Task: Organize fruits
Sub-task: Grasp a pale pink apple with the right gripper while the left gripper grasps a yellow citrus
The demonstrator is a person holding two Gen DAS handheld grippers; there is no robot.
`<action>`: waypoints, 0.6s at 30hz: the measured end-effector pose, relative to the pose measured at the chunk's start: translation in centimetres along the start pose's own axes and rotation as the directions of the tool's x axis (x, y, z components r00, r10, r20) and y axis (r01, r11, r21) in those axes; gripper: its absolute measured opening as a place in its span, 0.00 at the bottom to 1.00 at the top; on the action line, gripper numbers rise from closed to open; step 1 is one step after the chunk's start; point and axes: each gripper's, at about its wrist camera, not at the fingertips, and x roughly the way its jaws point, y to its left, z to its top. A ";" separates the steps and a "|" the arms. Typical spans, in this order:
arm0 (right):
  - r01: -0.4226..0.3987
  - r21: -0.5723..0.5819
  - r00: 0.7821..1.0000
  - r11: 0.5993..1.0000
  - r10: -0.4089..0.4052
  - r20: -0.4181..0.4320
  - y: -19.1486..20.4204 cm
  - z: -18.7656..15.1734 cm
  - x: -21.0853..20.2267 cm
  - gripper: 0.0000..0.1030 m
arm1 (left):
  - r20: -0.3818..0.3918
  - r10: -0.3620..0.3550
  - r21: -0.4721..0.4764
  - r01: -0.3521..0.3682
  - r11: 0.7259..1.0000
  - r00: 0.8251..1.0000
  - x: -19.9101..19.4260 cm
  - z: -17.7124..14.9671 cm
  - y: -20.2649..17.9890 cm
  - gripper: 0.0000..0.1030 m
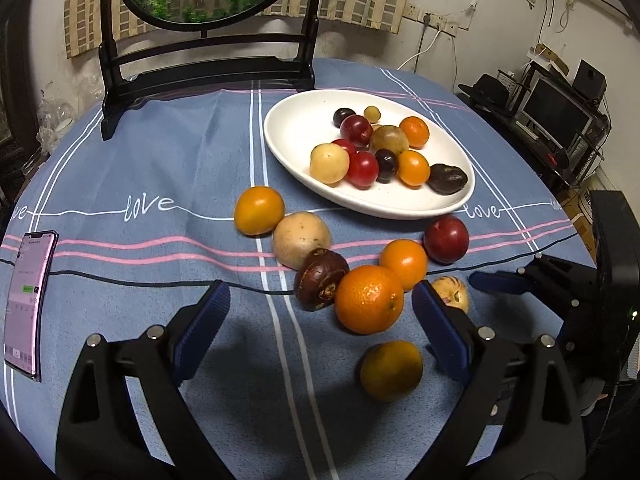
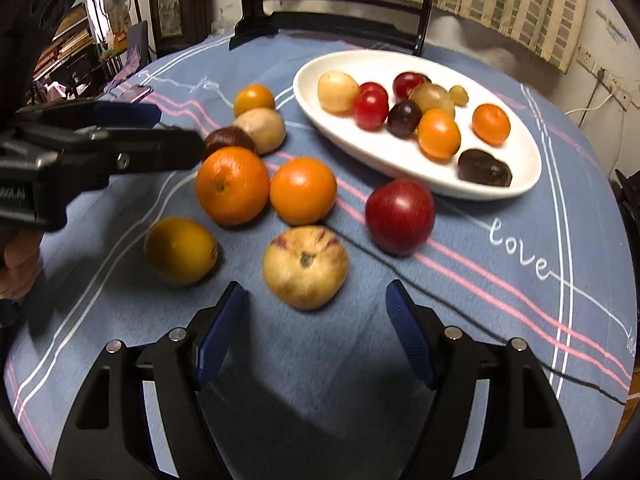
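Just beyond the right claw (image 2: 316,316), pale apple (image 2: 305,267), untouched, jaws apart

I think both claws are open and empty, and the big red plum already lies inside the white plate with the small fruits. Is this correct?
Not quite. Both the left claw and the right claw are open and empty, but the big red plum lies on the tablecloth, just outside the rim of the white plate. The right wrist view shows it most clearly.
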 end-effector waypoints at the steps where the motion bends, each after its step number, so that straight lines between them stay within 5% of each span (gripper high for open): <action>1: 0.002 0.006 1.000 1.000 -0.002 0.010 0.0 0.1 0.0 0.63 | -0.002 0.000 0.002 0.000 1.000 1.000 0.0 0.0 0.0 0.91; 3: -0.029 0.020 0.999 0.999 0.028 0.017 0.0 0.6 0.2 0.42 | -0.004 -0.002 0.008 0.002 1.000 1.000 0.0 -0.1 -0.2 0.91; 12: 0.051 0.157 0.996 0.986 -0.061 0.061 -3.1 1.5 -1.5 0.41 | -0.020 0.009 0.034 -0.008 0.999 1.000 0.0 -0.3 -0.6 0.91; 18: 0.080 0.249 0.992 0.965 -0.101 0.073 -5.2 1.3 -1.7 0.41 | -0.010 0.032 0.157 -0.030 0.987 0.999 -0.6 -1.2 -2.9 0.91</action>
